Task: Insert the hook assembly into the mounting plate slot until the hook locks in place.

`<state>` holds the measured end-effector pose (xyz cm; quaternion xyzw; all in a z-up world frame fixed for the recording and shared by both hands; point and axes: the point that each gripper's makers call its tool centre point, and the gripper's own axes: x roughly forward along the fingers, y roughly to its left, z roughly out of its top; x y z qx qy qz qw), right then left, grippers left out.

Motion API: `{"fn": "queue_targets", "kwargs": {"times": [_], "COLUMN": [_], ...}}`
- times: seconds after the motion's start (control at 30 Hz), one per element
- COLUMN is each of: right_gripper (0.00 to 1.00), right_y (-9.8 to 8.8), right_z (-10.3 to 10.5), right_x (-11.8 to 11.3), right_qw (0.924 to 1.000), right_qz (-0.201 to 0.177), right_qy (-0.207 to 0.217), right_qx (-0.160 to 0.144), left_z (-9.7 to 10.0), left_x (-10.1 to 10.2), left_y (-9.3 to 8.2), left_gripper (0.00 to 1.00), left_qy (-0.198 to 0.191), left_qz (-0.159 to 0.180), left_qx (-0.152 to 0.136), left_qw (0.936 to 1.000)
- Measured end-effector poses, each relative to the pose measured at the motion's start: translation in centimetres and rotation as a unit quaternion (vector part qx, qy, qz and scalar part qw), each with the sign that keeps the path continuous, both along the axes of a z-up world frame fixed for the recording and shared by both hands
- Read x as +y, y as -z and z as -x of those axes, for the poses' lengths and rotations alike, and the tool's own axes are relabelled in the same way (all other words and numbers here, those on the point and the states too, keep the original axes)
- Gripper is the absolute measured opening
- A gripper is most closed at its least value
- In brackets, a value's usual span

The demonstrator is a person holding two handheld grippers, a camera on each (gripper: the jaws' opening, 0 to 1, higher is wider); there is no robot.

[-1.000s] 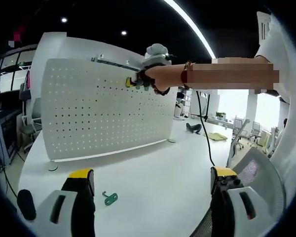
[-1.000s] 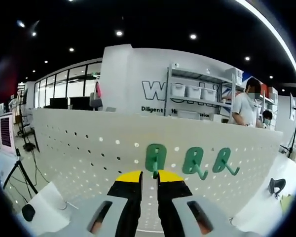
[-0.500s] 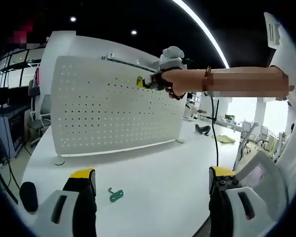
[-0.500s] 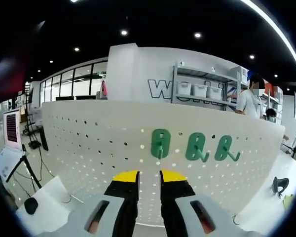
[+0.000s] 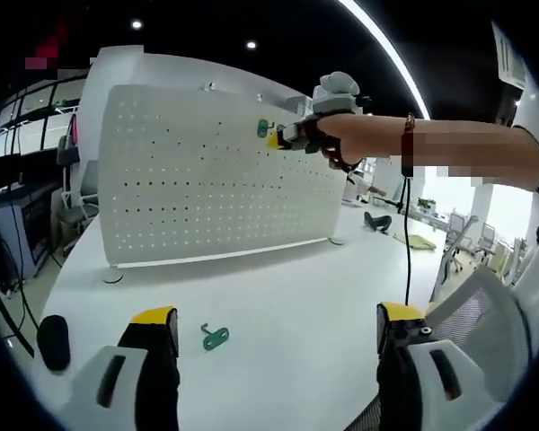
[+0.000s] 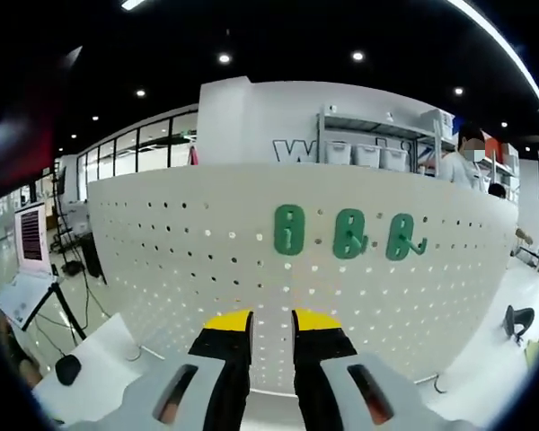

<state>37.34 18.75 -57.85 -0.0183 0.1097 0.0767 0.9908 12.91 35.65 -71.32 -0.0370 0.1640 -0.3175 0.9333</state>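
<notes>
While the white pegboard (image 6: 251,296) stands upright at the far side of the white table (image 5: 323,323), three green hooks (image 6: 349,233) hang in a row near its top edge — so hanging is well along, in my judgement. One more green hook (image 5: 215,337) lies flat on the table, near the left gripper (image 5: 269,328), whose jaws stand wide apart and empty. The right gripper (image 6: 271,316) faces the board just below the hung row, its jaws nearly together with nothing visible between them. The next move likely calls for a pick-up of the loose hook, then a seat in free holes beside the others. Little stands in the way — a dark mouse-like thing (image 5: 52,341) sits at the table's left edge, and a mesh chair (image 5: 485,314) waits at the right.
</notes>
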Motion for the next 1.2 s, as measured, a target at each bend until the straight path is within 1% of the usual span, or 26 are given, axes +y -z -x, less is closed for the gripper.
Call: {"fn": "queue_targets", "kwargs": {"times": [0.13, 0.23, 0.3, 0.37, 0.43, 0.57, 0.63, 0.7, 0.83, 1.0, 1.03, 1.2], "right_gripper": [0.15, 0.15, 0.15, 0.15, 0.15, 0.15, 0.15, 0.15, 0.15, 0.15, 0.15, 0.16], "right_y": [0.5, 1.1, 1.5, 1.8, 1.9, 2.1, 2.4, 2.6, 3.2, 4.1, 4.4, 5.2], "right_z": [0.6, 1.3, 1.7, 2.1, 2.4, 3.0, 3.3, 3.5, 4.2, 4.6, 4.8, 5.7], "right_x": [-0.4, -0.5, -0.5, -0.4, -0.3, 0.1, 0.1, 0.1, -0.1, -0.6, -0.5, -0.2], "right_qw": [0.9999, 1.0, 0.9999, 0.9999, 0.9999, 0.9998, 0.9996, 0.9994, 0.9992, 0.9986, 0.9981, 0.9967], "right_qz": [0.01, 0.003, 0.006, -0.003, -0.004, -0.009, -0.014, -0.018, -0.025, -0.033, -0.04, -0.051], "right_qy": [0.005, 0.002, 0.001, -0.002, -0.004, -0.013, -0.017, -0.02, -0.02, -0.024, -0.027, -0.048], "right_qx": [0.003, 0.008, 0.01, 0.015, 0.014, 0.014, 0.017, 0.02, 0.024, 0.032, 0.037, 0.042], "left_z": [0.0, 0.0, 0.1, 0.2, 0.3, 0.4, 0.4, 0.1, -0.2, -0.3, -0.3, -0.1], "left_x": [-0.1, -0.2, -0.2, -0.3, -0.4, -0.5, -0.4, -0.1, 0.1, 0.5, 0.6, 0.6], "left_y": [0.3, 0.4, 0.8, 0.7, 0.7, 1.2, 1.2, 1.4, 1.7, 2.0, 2.1, 2.6], "left_gripper": [0.93, 0.92, 0.9, 0.91, 0.91, 0.9, 0.9, 0.9, 0.9, 0.89, 0.89, 0.88], "left_qy": [0.003, 0.002, 0.002, 0.001, 0.0, 0.003, 0.0, -0.014, -0.017, -0.029, -0.031, -0.033], "left_qz": [-0.005, -0.003, -0.012, -0.01, -0.004, -0.015, -0.013, -0.014, -0.034, -0.036, -0.038, -0.047], "left_qx": [0.003, 0.005, 0.009, 0.007, 0.008, 0.014, 0.016, 0.022, 0.025, 0.035, 0.039, 0.048], "left_qw": [1.0, 1.0, 0.9999, 0.9999, 1.0, 0.9998, 0.9998, 0.9996, 0.999, 0.9983, 0.9981, 0.9972]}}
